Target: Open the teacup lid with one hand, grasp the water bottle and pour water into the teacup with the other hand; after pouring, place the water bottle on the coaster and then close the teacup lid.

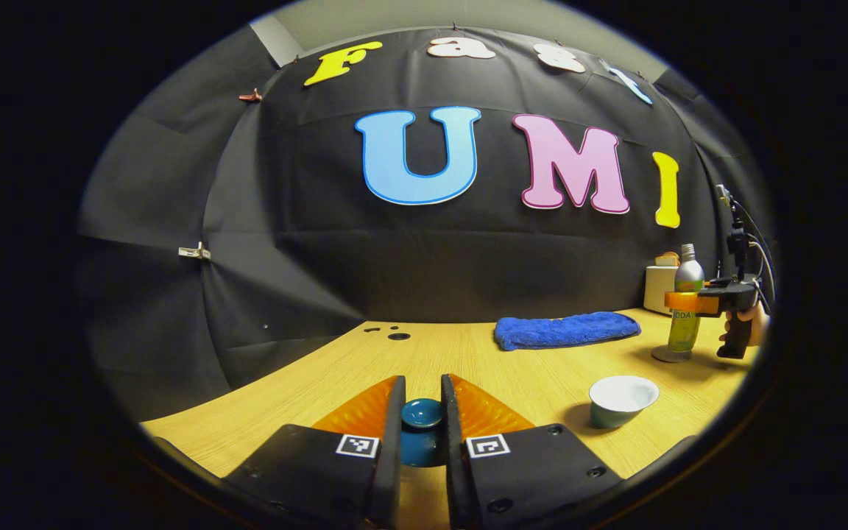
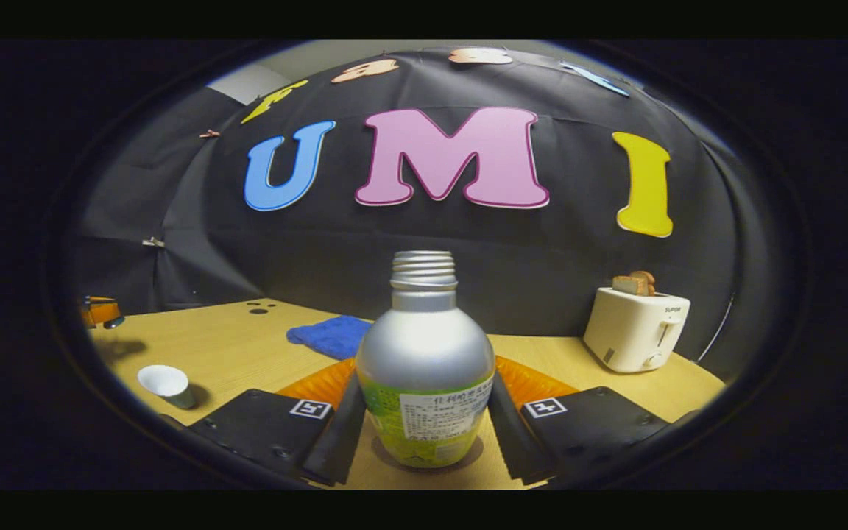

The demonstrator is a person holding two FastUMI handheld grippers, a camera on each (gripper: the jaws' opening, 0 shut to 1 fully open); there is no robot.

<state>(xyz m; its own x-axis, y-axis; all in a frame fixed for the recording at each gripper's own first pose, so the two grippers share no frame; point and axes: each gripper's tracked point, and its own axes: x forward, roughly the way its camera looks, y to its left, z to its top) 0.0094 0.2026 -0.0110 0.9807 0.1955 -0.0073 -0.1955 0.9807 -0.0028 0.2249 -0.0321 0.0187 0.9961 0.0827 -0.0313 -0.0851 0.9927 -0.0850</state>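
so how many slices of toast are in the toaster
2 browned toast slices, side by side, stick out of the top of the cream toaster at the table's far right. More could sit hidden inside.

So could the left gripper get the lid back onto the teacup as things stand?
Probably yes. The left gripper holds the lid, the teacup sits open to its right, and the wooden table between them is bare; the water bottle stands farther back.

The table (image 1: 512,368) is pale yellow wood with a fine straight grain; the folded towel (image 1: 565,329) is bright blue; the teacup (image 1: 621,400) is white inside, grey-green outside; its lid (image 1: 422,414) is deep teal; the water bottle (image 2: 424,368) is matt silver above a lime-green label with a white printed panel; the toaster (image 2: 636,327) is cream, its toast brown.
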